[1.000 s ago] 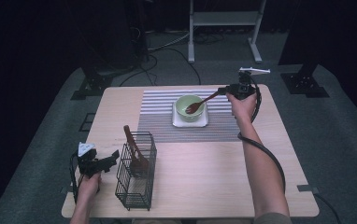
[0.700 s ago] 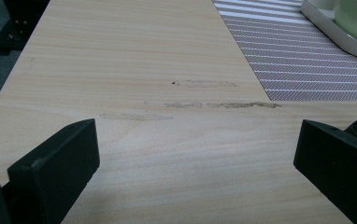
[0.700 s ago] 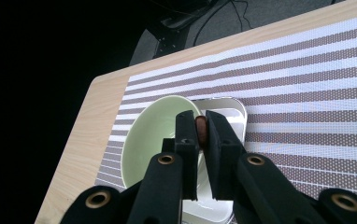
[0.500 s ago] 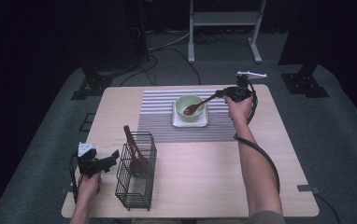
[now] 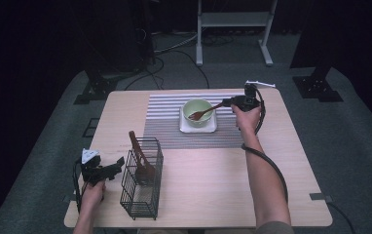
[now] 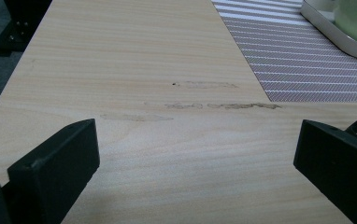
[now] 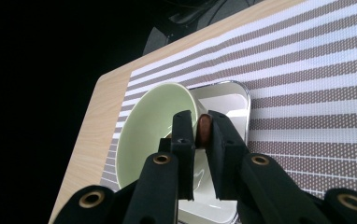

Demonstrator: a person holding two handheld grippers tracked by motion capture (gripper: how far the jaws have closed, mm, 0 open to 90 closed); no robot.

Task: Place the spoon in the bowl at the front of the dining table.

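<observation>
While left gripper (image 5: 118, 165) gapes, right gripper (image 7: 201, 129) jaws easing around spoon (image 5: 204, 112).

Right gripper (image 5: 225, 103) held far out at about one o'clock on a long, nearly straight forearm, pointing toward nine o'clock; jaws just eased slightly apart, pads close on either side of a thin brown handle (image 7: 203, 129). Left gripper (image 5: 116, 167) low at eight o'clock, level, pointing toward three o'clock, jaws spread wide, nothing between them.
</observation>
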